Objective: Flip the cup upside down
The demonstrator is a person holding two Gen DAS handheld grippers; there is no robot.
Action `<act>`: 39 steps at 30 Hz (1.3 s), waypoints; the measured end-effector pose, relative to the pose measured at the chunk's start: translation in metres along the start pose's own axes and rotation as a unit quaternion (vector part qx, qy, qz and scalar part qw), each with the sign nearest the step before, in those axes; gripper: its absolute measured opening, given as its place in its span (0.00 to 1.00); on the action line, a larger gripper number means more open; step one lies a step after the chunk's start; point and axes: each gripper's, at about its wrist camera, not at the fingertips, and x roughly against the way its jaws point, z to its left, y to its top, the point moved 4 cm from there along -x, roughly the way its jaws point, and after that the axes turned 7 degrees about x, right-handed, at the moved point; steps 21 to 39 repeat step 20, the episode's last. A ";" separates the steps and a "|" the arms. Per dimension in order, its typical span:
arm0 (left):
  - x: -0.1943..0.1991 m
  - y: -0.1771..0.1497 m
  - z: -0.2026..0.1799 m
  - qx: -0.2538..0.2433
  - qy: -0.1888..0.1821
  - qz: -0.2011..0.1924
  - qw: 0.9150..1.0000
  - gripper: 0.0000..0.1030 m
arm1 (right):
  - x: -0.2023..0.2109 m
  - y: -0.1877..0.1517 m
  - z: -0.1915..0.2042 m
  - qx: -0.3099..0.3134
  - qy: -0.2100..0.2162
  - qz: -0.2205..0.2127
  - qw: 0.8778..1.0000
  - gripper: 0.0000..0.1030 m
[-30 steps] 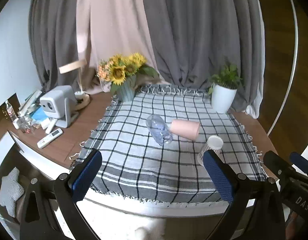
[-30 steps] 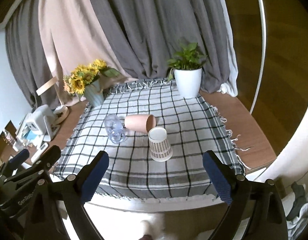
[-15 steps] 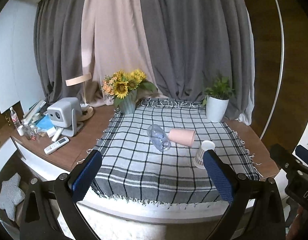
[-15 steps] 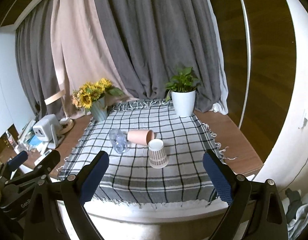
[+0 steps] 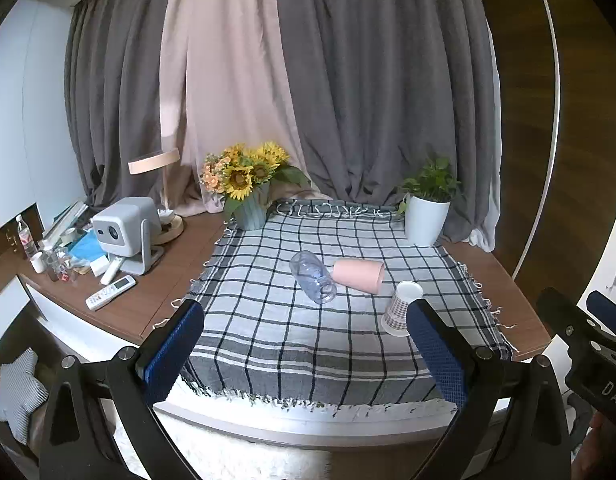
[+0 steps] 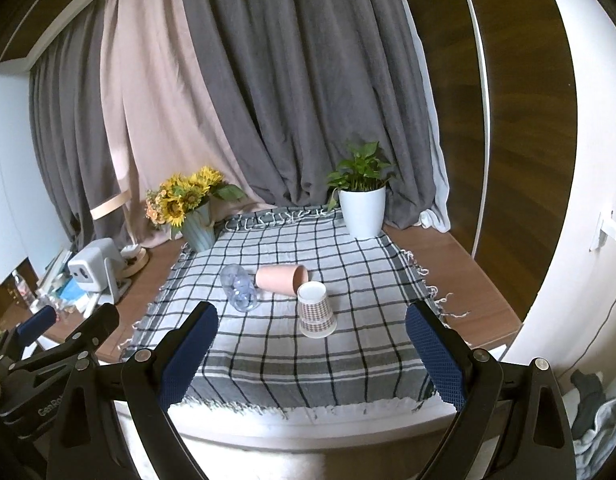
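A patterned paper cup (image 6: 316,311) stands upside down on the checked cloth (image 6: 268,352); it also shows in the left wrist view (image 5: 401,314). Behind it a pink cup (image 6: 282,279) lies on its side, also in the left wrist view (image 5: 359,275). A clear plastic cup (image 6: 238,288) lies on its side beside it, also in the left wrist view (image 5: 312,282). My left gripper (image 5: 306,354) is open and empty, held back off the table's front edge. My right gripper (image 6: 309,354) is open and empty, likewise back from the edge.
A sunflower vase (image 5: 250,192) stands at the cloth's back left and a white plant pot (image 5: 427,216) at the back right. A projector (image 5: 126,234), a lamp, a remote (image 5: 110,298) and small clutter sit on the wooden desk at left. Curtains hang behind.
Both grippers have pulled back and up from the table, so the cups look smaller and farther. The cups have not moved.
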 end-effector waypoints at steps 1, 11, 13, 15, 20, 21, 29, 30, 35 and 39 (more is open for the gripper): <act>0.000 0.000 -0.001 0.000 -0.001 -0.001 1.000 1.00 | -0.001 0.001 0.000 0.001 0.000 0.000 1.000 0.93; -0.003 -0.001 -0.002 0.005 -0.001 0.005 1.000 1.00 | -0.004 0.000 -0.002 -0.003 0.004 0.009 1.000 0.93; -0.003 -0.001 -0.001 0.007 -0.001 0.005 1.000 1.00 | -0.006 0.000 -0.003 -0.002 0.003 0.012 1.000 0.93; -0.003 0.000 -0.001 0.008 -0.001 0.005 1.000 1.00 | -0.008 0.000 -0.005 -0.002 0.005 0.014 1.000 0.93; -0.006 -0.003 -0.003 0.012 0.001 0.008 1.000 1.00 | -0.009 0.000 -0.005 -0.001 0.003 0.014 1.000 0.93; -0.006 -0.003 -0.003 0.012 0.001 0.008 1.000 1.00 | -0.009 0.000 -0.005 -0.001 0.003 0.014 1.000 0.93; -0.006 -0.003 -0.003 0.012 0.001 0.008 1.000 1.00 | -0.009 0.000 -0.005 -0.001 0.003 0.014 1.000 0.93; -0.006 -0.003 -0.003 0.012 0.001 0.008 1.000 1.00 | -0.009 0.000 -0.005 -0.001 0.003 0.014 1.000 0.93; -0.006 -0.003 -0.003 0.012 0.001 0.008 1.000 1.00 | -0.009 0.000 -0.005 -0.001 0.003 0.014 1.000 0.93; -0.006 -0.003 -0.003 0.012 0.001 0.008 1.000 1.00 | -0.009 0.000 -0.005 -0.001 0.003 0.014 1.000 0.93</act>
